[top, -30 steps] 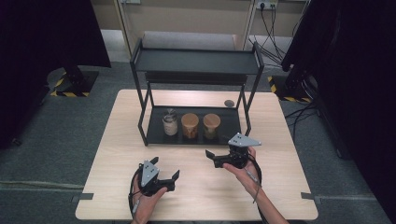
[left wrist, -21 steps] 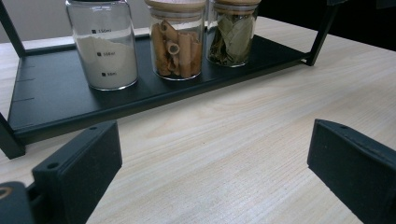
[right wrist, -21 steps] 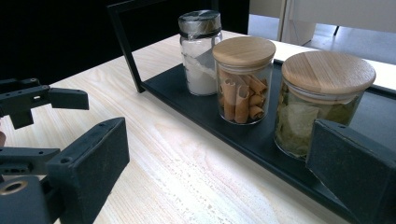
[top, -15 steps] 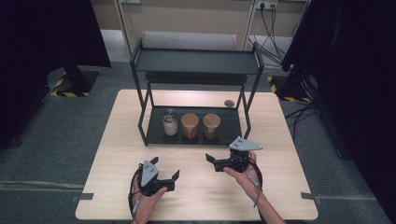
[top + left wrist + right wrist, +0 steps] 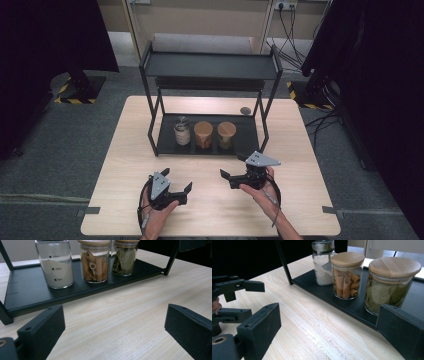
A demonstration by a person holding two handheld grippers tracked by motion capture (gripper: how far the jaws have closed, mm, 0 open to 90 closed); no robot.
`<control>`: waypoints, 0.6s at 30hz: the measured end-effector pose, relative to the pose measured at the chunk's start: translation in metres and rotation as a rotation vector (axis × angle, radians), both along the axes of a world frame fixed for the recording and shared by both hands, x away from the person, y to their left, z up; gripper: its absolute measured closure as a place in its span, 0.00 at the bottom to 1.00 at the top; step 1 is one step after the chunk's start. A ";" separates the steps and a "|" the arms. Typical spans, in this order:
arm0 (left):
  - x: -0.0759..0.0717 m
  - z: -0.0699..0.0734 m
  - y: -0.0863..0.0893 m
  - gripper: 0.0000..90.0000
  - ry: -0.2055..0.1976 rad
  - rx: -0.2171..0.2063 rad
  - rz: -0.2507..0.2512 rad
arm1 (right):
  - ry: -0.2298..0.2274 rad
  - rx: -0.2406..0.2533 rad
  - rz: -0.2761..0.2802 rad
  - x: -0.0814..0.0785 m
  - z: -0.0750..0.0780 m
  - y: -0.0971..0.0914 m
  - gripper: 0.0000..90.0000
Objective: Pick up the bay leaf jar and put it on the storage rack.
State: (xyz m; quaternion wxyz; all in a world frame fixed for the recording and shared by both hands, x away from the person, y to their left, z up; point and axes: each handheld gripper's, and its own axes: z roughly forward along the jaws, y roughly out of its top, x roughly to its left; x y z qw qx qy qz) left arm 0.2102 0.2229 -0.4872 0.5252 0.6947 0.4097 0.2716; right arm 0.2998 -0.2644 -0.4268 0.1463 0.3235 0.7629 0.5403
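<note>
On a pale wooden table (image 5: 125, 165), the left gripper (image 5: 176, 184) and right gripper (image 5: 234, 169) hover with jaws wide open and empty, near three jars (image 5: 204, 133) lined up on a black rack's (image 5: 250, 142) bottom tray beyond them.

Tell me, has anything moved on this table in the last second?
Hardly anything. The right tongs drifted slightly toward the person and nothing was picked up or put down. The left tongs kept their place. Both stand open and empty over the table, and the three jars sit untouched on the rack's lower shelf.
</note>
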 end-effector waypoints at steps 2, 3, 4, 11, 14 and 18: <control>0.000 0.000 0.000 0.03 0.000 0.001 0.000 | 0.002 0.000 0.001 -0.001 -0.001 0.000 0.07; 0.000 0.000 0.000 0.03 0.000 0.001 0.000 | 0.003 0.000 0.001 -0.001 -0.002 -0.001 0.07; 0.000 0.000 0.000 0.03 0.000 0.000 0.000 | 0.007 0.000 0.001 -0.002 -0.002 -0.001 0.07; 0.000 0.000 0.000 0.03 0.000 0.000 -0.001 | 0.012 -0.002 0.004 -0.005 -0.006 -0.002 0.07; 0.000 0.000 0.000 0.03 0.001 -0.001 -0.001 | 0.014 -0.001 0.005 -0.007 -0.008 -0.003 0.07; 0.000 0.000 0.000 0.03 0.001 0.000 -0.001 | 0.016 -0.002 0.005 -0.008 -0.009 -0.005 0.07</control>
